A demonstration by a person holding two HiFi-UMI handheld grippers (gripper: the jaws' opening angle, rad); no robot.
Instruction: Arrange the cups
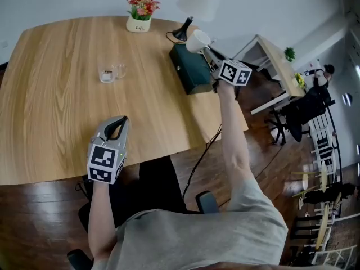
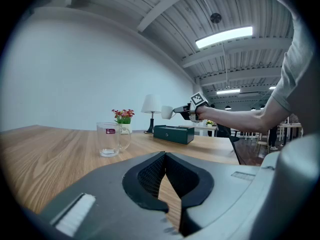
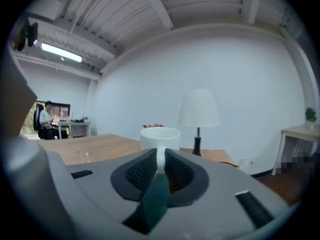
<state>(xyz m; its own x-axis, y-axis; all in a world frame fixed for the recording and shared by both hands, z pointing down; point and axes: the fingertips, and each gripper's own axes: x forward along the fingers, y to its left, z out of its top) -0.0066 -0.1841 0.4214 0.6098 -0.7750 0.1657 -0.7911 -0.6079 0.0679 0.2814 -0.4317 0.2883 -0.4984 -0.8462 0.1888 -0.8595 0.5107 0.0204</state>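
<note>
Pale wood forms the wide table [image 1: 56,122], where a clear glass mug [image 1: 111,72] stands upright toward the far side and the left gripper [image 1: 120,121] hovers near the front edge, jaws together on nothing. Further right, a flower pot [image 1: 139,16] and a lamp [image 1: 198,4] stand along the far edge by a dark green box [image 1: 191,67]. Above the box, the right gripper [image 1: 209,52] is clamped on the handle of a white cup [image 1: 197,40], clear of the table. Dark plank floor [image 1: 264,167] and a light desk [image 1: 275,66] lie beyond.
</note>
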